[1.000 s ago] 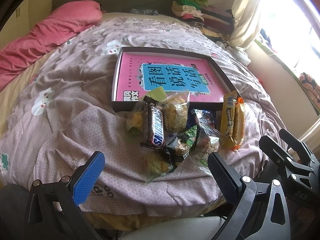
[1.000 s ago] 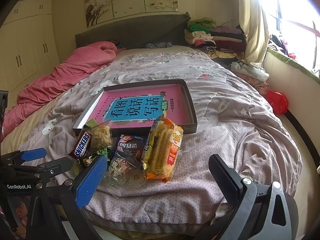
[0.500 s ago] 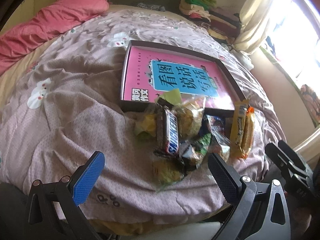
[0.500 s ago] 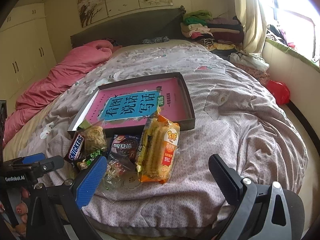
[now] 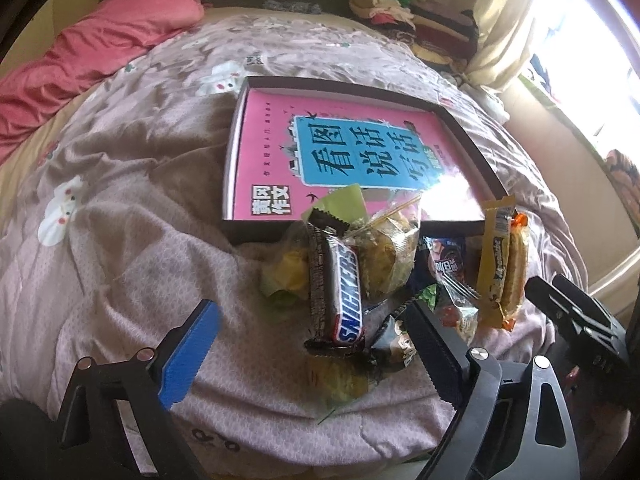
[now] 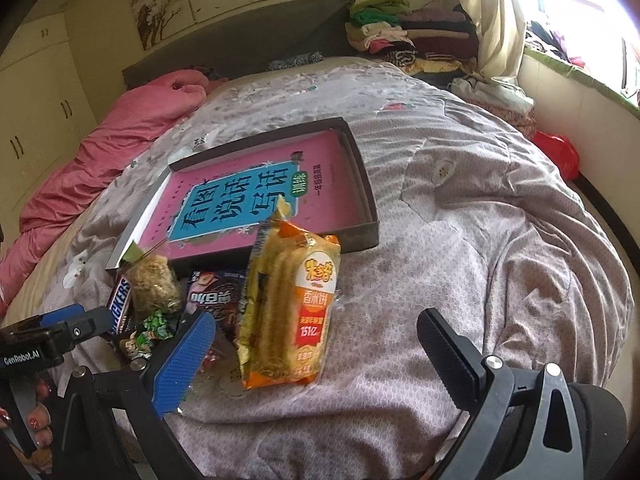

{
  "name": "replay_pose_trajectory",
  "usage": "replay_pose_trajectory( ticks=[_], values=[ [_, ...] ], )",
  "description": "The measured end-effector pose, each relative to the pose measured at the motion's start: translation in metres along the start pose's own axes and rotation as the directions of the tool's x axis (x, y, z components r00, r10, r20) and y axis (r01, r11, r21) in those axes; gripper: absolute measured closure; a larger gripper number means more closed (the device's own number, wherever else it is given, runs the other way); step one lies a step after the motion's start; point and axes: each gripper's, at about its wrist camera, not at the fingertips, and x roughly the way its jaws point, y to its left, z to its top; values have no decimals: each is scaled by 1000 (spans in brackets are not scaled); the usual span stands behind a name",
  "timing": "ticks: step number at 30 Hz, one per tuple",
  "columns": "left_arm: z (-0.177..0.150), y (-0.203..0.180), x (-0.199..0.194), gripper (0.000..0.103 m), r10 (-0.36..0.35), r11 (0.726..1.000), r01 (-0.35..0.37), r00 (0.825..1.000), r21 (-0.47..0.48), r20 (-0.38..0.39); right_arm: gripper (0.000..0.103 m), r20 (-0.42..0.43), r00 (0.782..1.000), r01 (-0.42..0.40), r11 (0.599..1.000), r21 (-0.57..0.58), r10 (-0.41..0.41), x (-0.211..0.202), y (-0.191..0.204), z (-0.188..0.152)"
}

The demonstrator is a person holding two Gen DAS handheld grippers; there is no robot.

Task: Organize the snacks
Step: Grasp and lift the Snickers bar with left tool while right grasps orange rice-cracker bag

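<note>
A pile of snacks lies on the bed in front of a shallow dark box (image 5: 468, 144) that holds a pink book (image 5: 272, 152). A Snickers bar (image 5: 340, 288) lies on top of the pile, beside a clear bag of cakes (image 5: 388, 252). An orange rice-cracker pack (image 6: 288, 308) lies at the pile's right side; it also shows in the left wrist view (image 5: 502, 268). A dark cookie pack (image 6: 216, 300) lies between them. My left gripper (image 5: 312, 340) is open, low over the Snickers bar's near end. My right gripper (image 6: 316, 356) is open, just before the cracker pack.
The box (image 6: 360, 184) sits mid-bed on a mauve quilt (image 6: 480, 240). A pink duvet (image 5: 100, 48) lies at the far left. Folded clothes (image 6: 400, 36) are stacked by the headboard. A red bag (image 6: 558, 152) lies on the floor at the right.
Both grippers have moved forward and down toward the snack pile. The snacks now look larger and closer. Both stay open and nothing has been picked up.
</note>
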Motion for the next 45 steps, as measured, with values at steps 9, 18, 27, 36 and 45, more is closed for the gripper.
replay_pose_trajectory(
  ticks=[9,18,27,36,45],
  values=[
    [1,-7,12,29,-17,999,18,999,32,-37,18,-34,999,-33,997,63,36,11,-15,4],
    [4,-10,19,35,-25,999,26,999,42,-39,41,-66,993,-93,995,45,96,29,-12,7],
    [7,-4,28,37,-30,999,31,998,19,-56,66,-97,980,-169,983,77,176,45,-16,9],
    [7,3,32,57,-33,999,33,997,-5,-68,69,-24,986,-165,985,53,167,29,-15,13],
    [10,16,19,73,-78,996,77,996,-51,-35,70,42,989,-144,990,-2,144,12,-8,17]
  ],
)
